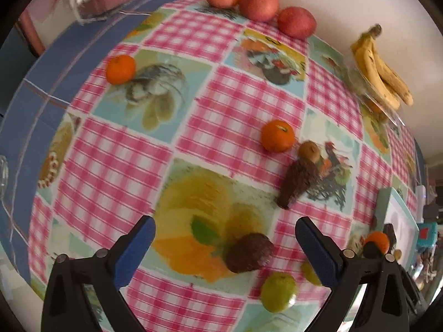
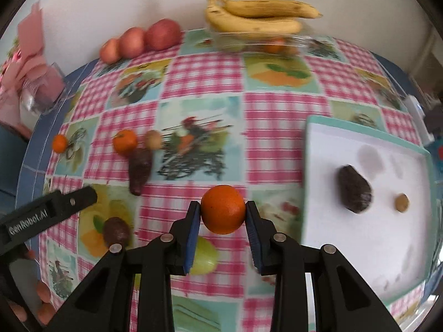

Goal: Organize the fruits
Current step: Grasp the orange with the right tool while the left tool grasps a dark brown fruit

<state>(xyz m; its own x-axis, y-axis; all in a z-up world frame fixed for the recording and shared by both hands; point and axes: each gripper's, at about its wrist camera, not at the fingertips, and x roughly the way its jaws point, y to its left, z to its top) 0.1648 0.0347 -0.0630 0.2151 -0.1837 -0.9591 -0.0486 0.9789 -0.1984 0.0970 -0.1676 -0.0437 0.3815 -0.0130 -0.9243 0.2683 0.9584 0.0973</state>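
Note:
My right gripper is shut on an orange tangerine, held above the table left of a white tray. The tray holds a dark avocado and a small brown fruit. My left gripper is open above a dark avocado lying on the checked cloth. A green lime lies beside it. A tangerine, a kiwi and a dark elongated fruit lie further out. Another tangerine sits at the left.
Three red apples line the wall. Bananas rest on a clear dish at the back. A clear holder with pink paper stands at the table's far left edge. The tablecloth leaves a blue table rim exposed.

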